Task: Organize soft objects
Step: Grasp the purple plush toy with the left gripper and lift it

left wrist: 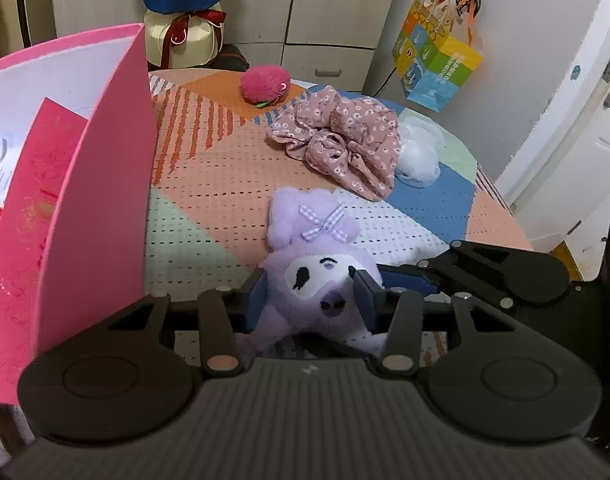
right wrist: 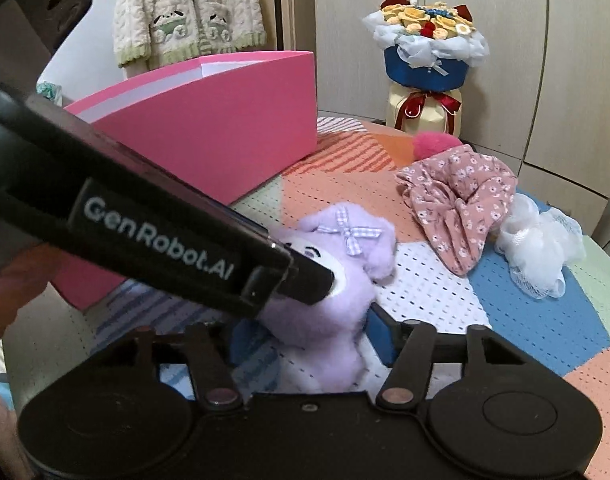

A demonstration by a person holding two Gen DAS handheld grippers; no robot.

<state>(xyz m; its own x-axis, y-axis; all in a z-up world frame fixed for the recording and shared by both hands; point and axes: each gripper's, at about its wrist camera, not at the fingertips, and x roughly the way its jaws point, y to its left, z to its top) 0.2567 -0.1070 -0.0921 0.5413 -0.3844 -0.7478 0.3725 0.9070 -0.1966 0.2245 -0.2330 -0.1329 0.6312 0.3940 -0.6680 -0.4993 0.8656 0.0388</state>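
Note:
A purple plush toy [left wrist: 305,256] with a gingham bow lies on the patchwork cloth [left wrist: 209,184]. My left gripper [left wrist: 311,292] is shut on its head, a pad on each side. In the right wrist view the left gripper's arm crosses over the plush [right wrist: 337,320], and my right gripper [right wrist: 305,340] has its fingers on either side of the plush's body; whether they press it is unclear. A pink floral scrunchie [left wrist: 341,140], a white mesh puff [left wrist: 421,152] and a pink pompom [left wrist: 265,84] lie farther back.
A tall pink box [left wrist: 105,184] stands open on the left, by the plush, with a red card inside. A wrapped bouquet [right wrist: 429,64] stands at the back by cupboards. A colourful gift bag [left wrist: 437,60] hangs on the right wall.

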